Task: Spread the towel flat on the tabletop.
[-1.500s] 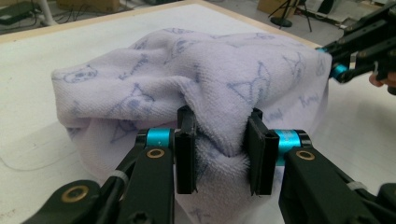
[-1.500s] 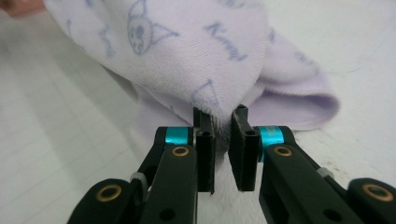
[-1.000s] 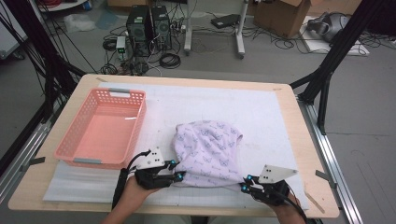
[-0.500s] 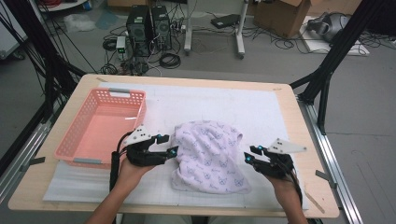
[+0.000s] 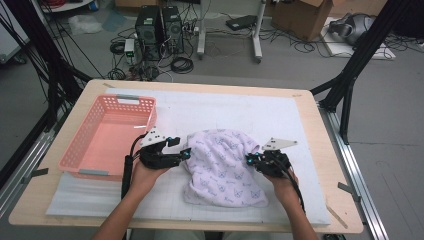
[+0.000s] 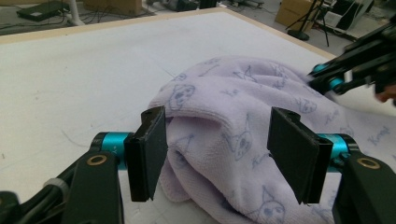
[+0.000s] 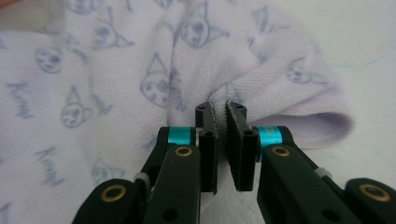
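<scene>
Currently, a lilac towel (image 5: 225,167) printed with small cartoon faces lies crumpled on the white mat (image 5: 280,115) that covers the tabletop (image 5: 320,125), near the person's edge and just right of the pink basket (image 5: 107,137).

1. Left tool (image 5: 186,153): held in the left hand (image 5: 145,172) at the towel's left edge. In the left gripper view the 2 pads (image 6: 149,158) stand wide apart with a rolled fold of towel (image 6: 224,140) between them; neither pad presses on the cloth. The tool is released, and its jaws have just been opening.

2. Right tool (image 5: 248,161): held in the right hand (image 5: 280,177) at the towel's right edge. In the right gripper view the 2 pads (image 7: 205,135) are nearly together, and a thin pinch of towel (image 7: 261,93) hem sits between them. The tool is clenched on the towel, and its jaws have just been closing.

3. Basket: stands at the left side of the tabletop, touching the mat's left portion. The left tool's grey plate lies close to its near right corner.

4. Towel: lies bunched in folds between the 2 tools, resting on the mat.
</scene>
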The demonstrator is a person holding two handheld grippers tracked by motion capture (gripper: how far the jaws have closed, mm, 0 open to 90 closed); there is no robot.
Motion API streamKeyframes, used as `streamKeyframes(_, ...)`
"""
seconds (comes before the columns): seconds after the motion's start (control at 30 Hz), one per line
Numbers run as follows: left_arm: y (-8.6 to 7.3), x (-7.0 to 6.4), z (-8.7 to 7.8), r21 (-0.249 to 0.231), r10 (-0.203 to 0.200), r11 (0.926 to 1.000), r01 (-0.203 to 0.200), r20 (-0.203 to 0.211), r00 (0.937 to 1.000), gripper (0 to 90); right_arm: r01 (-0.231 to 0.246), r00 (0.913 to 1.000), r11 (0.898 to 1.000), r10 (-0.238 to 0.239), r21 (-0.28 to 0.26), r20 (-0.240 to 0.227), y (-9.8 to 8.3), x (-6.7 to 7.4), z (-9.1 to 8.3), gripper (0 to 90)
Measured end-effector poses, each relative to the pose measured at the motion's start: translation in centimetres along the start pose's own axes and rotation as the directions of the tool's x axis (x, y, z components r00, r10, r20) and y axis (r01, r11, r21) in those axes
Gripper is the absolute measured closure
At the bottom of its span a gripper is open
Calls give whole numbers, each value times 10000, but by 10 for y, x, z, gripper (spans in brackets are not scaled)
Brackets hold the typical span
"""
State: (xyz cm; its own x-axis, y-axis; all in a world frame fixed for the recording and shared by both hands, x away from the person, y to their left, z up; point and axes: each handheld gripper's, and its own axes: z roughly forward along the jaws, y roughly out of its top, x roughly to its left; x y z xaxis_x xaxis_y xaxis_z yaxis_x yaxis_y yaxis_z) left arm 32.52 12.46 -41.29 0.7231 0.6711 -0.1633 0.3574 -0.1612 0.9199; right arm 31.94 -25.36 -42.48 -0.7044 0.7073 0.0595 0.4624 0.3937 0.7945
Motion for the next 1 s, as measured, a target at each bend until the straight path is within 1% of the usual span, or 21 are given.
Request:
streamKeyframes(0.07,0,0,0,-20,14,10000,-14,-70,10000,380,189,9996,9991,-181,-366,226,0,0,-19,837)
streamKeyframes(0.13,0,-1,1,40,192,9998,-191,-167,9997,381,289,9988,9973,-261,-671,424,-2,-1,-39,836)
streamKeyframes(0.23,0,-1,3,84,181,9998,-180,-119,9998,382,506,9962,9950,-442,-858,755,-9,-3,-67,836)
streamKeyframes(0.3,1,-1,4,76,154,9999,-153,-123,9998,382,579,9935,9957,-503,-725,1021,-17,-3,-83,836)
streamKeyframes(0.37,2,0,6,86,156,9998,-155,-159,9998,382,751,9888,9960,-680,-490,1326,-26,-4,-97,836)
streamKeyframes(0.43,4,0,9,44,112,9999,-111,-189,9998,383,694,9835,9975,-666,-111,1680,-38,-4,-107,836)
streamKeyframes(0.47,5,1,12,113,89,9999,-87,-177,9998,387,693,9808,9976,-696,80,1821,-44,-5,-111,836)
streamKeyframes(0.5,6,0,14,76,35,10000,-34,-174,9998,387,591,9799,9977,-643,331,1889,-50,-6,-113,836)
streamKeyframes(0.6,9,0,22,133,39,9999,-37,-128,9999,392,484,9818,9950,-635,878,1788,-67,-5,-112,834)
streamKeyframes(0.63,10,1,25,236,31,9997,-29,-110,9999,393,467,9840,9948,-614,907,1670,-71,-5,-111,827)
streamKeyframes(0.67,11,1,29,309,-68,9995,70,-66,10000,392,515,9856,9952,-642,837,1566,-71,-5,-111,808)
streamKeyframes(0.73,12,1,38,515,-170,9985,168,24,9999,391,530,9849,9977,-593,431,1628,-66,-7,-112,724)
streamKeyframes(0.8,14,0,47,575,-217,9981,214,57,9997,389,399,9825,9992,-405,71,1818,-56,-12,-112,654)
streamKeyframes(0.9,15,-3,64,1262,20,9920,-37,143,9999,387,127,9808,9992,-53,-367,1949,-40,-25,-104,622)
streamKeyframes(0.97,15,-5,75,1676,184,9856,-211,180,9997,387,-70,9784,9987,173,-505,2059,-28,-34,-93,607)
streamKeyframes(1.0,14,-5,79,1752,270,9841,-291,145,9995,387,-159,9784,9987,256,-486,2050,-23,-39,-85,598)
